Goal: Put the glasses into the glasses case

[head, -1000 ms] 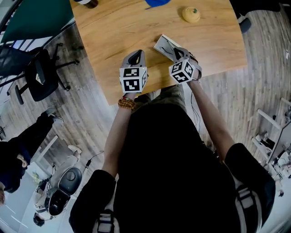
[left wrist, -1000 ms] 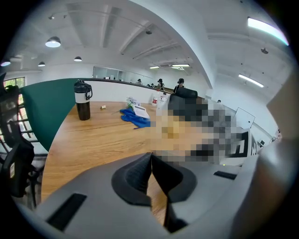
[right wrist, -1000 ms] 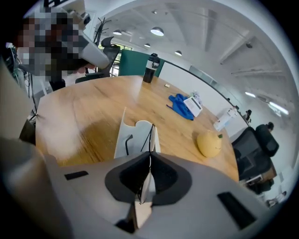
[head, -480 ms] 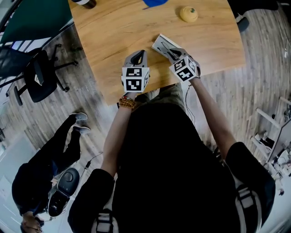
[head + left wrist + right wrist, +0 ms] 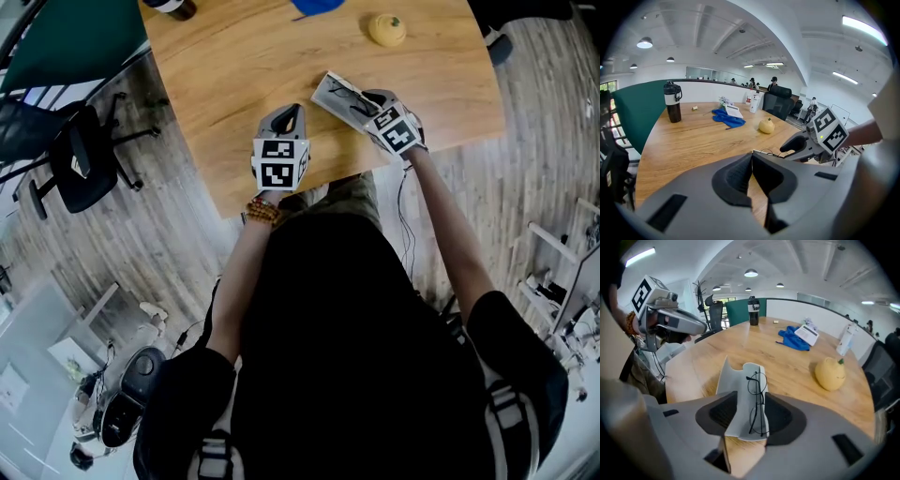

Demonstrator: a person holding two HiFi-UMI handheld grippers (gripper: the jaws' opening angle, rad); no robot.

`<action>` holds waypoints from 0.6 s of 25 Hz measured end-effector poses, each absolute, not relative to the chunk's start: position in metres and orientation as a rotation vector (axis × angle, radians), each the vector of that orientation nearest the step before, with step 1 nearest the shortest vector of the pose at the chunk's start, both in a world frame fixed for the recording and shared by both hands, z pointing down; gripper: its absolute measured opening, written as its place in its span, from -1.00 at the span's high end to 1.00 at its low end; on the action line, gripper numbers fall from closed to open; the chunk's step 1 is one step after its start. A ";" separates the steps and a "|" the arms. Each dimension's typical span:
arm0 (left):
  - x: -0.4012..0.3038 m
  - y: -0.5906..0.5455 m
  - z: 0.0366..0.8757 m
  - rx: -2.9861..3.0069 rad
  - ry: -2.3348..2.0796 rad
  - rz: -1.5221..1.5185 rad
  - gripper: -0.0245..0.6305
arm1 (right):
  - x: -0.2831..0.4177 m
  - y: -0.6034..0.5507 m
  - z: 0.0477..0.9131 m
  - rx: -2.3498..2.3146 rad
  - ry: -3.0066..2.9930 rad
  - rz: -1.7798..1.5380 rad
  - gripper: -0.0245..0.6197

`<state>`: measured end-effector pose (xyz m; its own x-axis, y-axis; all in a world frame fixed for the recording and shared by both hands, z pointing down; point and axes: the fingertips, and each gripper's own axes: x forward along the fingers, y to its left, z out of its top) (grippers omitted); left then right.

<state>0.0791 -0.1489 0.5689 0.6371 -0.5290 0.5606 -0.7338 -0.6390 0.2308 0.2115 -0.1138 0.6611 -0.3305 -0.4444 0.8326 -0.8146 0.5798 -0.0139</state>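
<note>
Black wire-rimmed glasses lie on the open grey case, between the jaws of the right tool, which have just been opening wide. The left tool is closed, empty.

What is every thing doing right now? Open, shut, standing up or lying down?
glasses case, open.
glasses, lying on the open case.
right gripper, open, jaws just opened, case and glasses between them.
left gripper, shut, empty.
bottle, upright, lid on.
blue cloth, crumpled.
</note>
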 end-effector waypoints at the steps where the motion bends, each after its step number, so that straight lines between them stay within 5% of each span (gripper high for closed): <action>1: 0.080 -0.149 0.568 2.418 -0.994 0.627 0.86 | 0.213 -0.117 0.666 1.006 -1.957 0.566 0.31; 4: 0.082 -0.150 0.566 2.420 -0.992 0.625 0.86 | 0.223 -0.130 0.677 1.057 -1.919 0.607 0.32; 11: 0.084 -0.149 0.569 2.423 -0.980 0.627 0.86 | 0.215 -0.133 0.684 0.967 -1.903 0.603 0.86; 15: 0.082 -0.150 0.568 2.419 -0.986 0.626 0.86 | 0.198 -0.125 0.689 0.933 -1.951 0.701 0.87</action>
